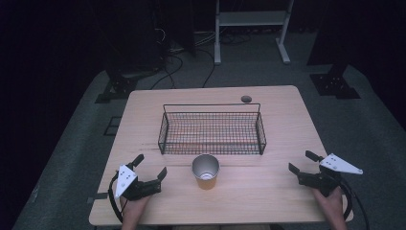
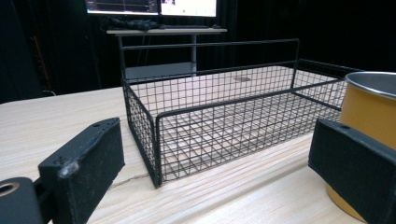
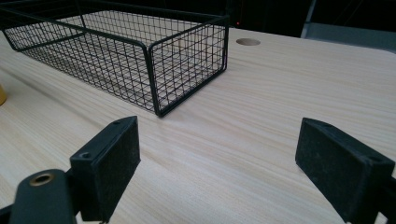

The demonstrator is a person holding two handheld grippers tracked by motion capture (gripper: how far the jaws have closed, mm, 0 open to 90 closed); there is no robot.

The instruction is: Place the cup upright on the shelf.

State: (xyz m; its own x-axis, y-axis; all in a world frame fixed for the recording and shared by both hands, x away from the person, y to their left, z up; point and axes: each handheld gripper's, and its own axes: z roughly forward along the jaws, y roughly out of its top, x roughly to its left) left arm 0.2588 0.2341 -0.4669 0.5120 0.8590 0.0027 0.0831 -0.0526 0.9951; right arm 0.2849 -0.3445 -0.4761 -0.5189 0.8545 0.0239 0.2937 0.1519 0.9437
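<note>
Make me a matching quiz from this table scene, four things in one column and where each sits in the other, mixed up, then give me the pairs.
Things:
1. wire basket
2. yellow cup
3. left gripper
4. right gripper

Places:
A. near right edge of the table
B. middle of the table
C. just in front of the basket
D. near left corner

Pairs: 1-B, 2-C, 3-D, 4-A
</note>
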